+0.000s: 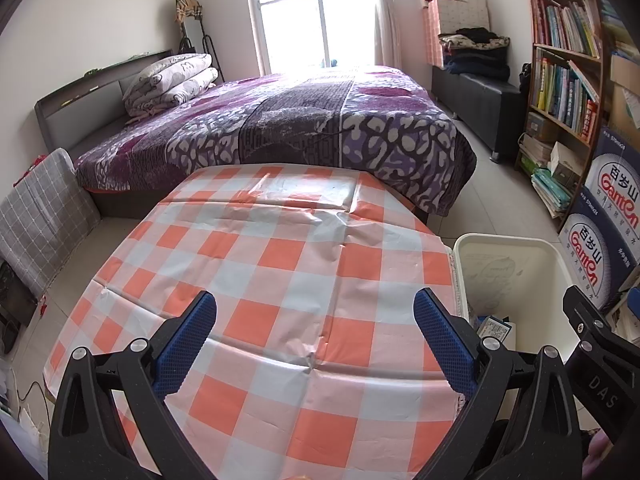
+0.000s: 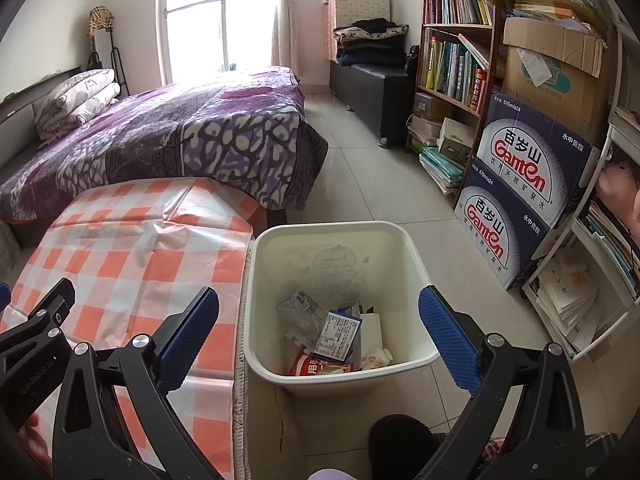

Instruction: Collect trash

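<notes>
A white trash bin (image 2: 396,240) stands on the floor just right of the table; its rim (image 1: 560,252) also shows in the left wrist view. Inside lie a blue-and-white carton (image 2: 338,334), a clear plastic wrapper (image 2: 300,308), a red-and-white packet (image 2: 316,368) and crumpled tissue (image 2: 376,356). My right gripper (image 2: 319,304) hangs open above the bin, nothing between its blue pads. My left gripper (image 1: 315,310) is open over the orange-and-white checked tablecloth (image 1: 280,264), holding nothing. No loose trash shows on the cloth.
A bed with a purple patterned cover (image 1: 304,120) lies beyond the table. Stacked water cartons (image 2: 528,184), a bookshelf (image 2: 456,40) and piles of books line the right wall. A dark bench (image 2: 376,84) stands behind. Bare floor tiles (image 2: 380,184) run between bed and shelves.
</notes>
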`<control>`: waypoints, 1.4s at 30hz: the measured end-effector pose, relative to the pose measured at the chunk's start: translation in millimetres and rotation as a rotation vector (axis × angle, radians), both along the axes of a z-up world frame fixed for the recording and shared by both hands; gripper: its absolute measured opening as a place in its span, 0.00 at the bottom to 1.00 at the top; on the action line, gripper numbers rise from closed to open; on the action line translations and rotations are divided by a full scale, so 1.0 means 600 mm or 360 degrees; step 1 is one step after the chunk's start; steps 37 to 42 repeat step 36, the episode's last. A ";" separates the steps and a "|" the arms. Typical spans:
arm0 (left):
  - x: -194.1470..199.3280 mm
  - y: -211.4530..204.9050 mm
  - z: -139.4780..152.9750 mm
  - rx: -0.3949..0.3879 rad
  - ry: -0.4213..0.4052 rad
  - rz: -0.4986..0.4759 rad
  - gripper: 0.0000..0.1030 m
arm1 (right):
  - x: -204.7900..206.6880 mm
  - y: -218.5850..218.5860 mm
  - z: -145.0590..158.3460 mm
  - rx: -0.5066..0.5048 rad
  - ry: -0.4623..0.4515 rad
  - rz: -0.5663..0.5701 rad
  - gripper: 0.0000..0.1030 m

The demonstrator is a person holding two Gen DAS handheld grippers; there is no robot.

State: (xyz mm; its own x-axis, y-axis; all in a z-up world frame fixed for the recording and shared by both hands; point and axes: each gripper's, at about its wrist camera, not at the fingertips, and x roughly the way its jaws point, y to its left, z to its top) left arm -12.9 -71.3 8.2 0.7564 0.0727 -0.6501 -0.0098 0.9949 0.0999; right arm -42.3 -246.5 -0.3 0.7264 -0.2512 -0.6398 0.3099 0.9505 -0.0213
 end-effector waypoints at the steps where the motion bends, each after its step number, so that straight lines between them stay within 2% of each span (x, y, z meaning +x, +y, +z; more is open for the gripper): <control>1: 0.000 0.000 0.000 0.0001 -0.0001 0.0001 0.93 | -0.002 -0.001 0.000 -0.0001 -0.0001 0.0000 0.93; 18: -0.006 0.003 -0.006 0.0012 -0.0021 -0.0026 0.93 | -0.003 -0.001 -0.003 0.0002 0.0008 0.0002 0.93; 42: -0.008 0.002 -0.006 0.0002 0.0016 -0.0050 0.93 | -0.007 -0.007 -0.009 0.0004 0.0015 0.0003 0.93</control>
